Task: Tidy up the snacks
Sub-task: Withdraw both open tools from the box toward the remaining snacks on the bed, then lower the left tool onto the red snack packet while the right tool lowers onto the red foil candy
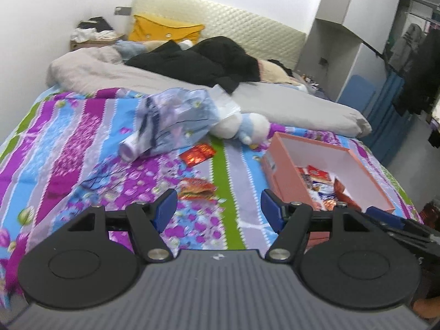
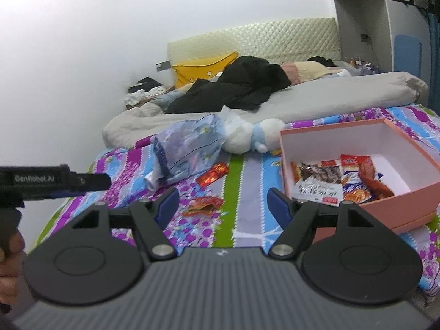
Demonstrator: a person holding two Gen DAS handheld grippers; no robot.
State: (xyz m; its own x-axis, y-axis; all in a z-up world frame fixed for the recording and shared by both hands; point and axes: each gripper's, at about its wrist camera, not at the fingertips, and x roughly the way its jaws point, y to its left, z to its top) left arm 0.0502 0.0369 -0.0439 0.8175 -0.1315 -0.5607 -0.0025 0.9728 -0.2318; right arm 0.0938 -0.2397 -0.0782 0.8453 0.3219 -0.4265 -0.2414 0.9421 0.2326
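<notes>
A pink box (image 1: 365, 165) (image 2: 412, 206) lies on the patterned bed at the right, with several snack packets (image 1: 324, 184) (image 2: 338, 181) inside. Two loose packets lie on the sheet: a burger-print one (image 1: 196, 189) (image 2: 203, 205) just beyond my fingertips, and a red one (image 1: 200, 152) (image 2: 213, 176) farther off. My left gripper (image 1: 218, 209) stands open over the sheet with nothing between its fingers, the box to its right. My right gripper (image 2: 224, 206) is open too and holds nothing. The left gripper's body (image 2: 55, 181) shows at the left edge of the right wrist view.
A clear plastic bag (image 1: 176, 121) (image 2: 187, 143) and a white-and-blue plush toy (image 1: 244, 128) (image 2: 255, 134) lie behind the packets. A grey duvet (image 1: 165, 82), black clothes (image 1: 209, 60) and a yellow pillow (image 1: 165, 29) fill the far half. A wardrobe (image 1: 357, 41) stands at the right.
</notes>
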